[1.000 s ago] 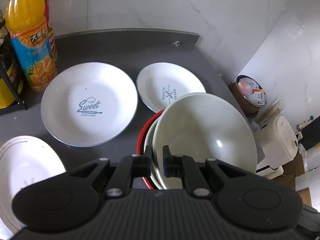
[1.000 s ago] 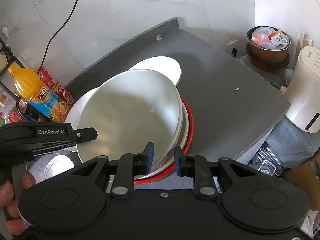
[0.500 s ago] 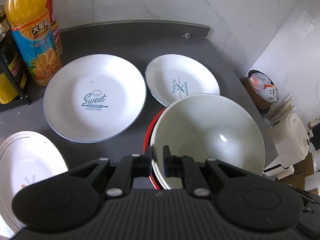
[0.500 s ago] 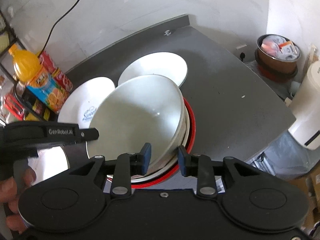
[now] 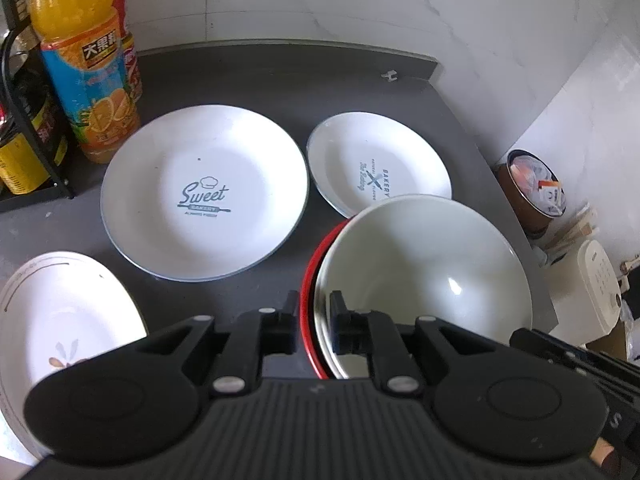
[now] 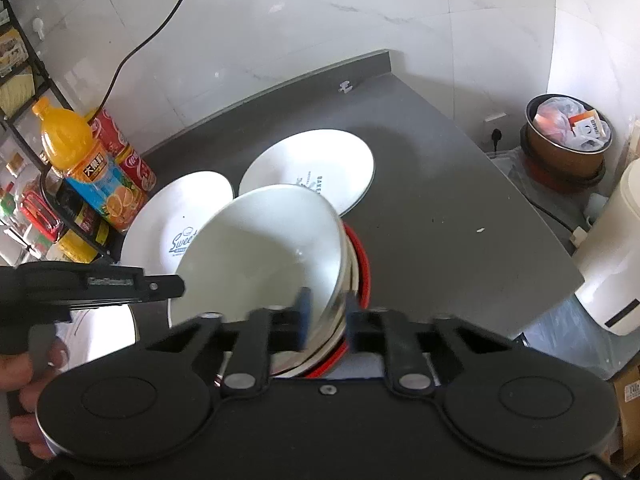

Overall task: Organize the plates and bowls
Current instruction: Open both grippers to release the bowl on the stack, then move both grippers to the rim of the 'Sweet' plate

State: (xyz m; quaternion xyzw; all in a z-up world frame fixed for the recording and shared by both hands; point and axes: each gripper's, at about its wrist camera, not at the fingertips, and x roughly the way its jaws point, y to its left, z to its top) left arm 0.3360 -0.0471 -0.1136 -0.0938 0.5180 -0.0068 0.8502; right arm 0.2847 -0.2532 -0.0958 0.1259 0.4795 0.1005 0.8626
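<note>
white ceramic fills the near middle of both views: a deep white bowl (image 5: 424,264) sits in a nested stack, with a red bowl (image 5: 310,280) showing as a rim around its left side, near the right edge of the dark grey worktop (image 5: 280,84). the left tool (image 5: 314,314) has its two fingers spread slightly, one on each side of the stack's near rims, with visible gaps, so it straddles rather than pinches. the right tool (image 6: 326,312) also straddles the near rim of the white bowl (image 6: 264,256), its blue-padded finger inside the bowl and the other outside; its fingers are parted and blurred, and whether they touch the rim cannot be told.

beyond the stack, to the far left, lies a large plate (image 5: 204,192) printed "sweet", and just to its right a smaller bakery plate (image 5: 380,164), partly hidden behind the bowl. a floral plate (image 5: 60,320) sits at the near left edge. an orange juice bottle (image 5: 84,60) stands at the far left, beside a black rack.
</note>
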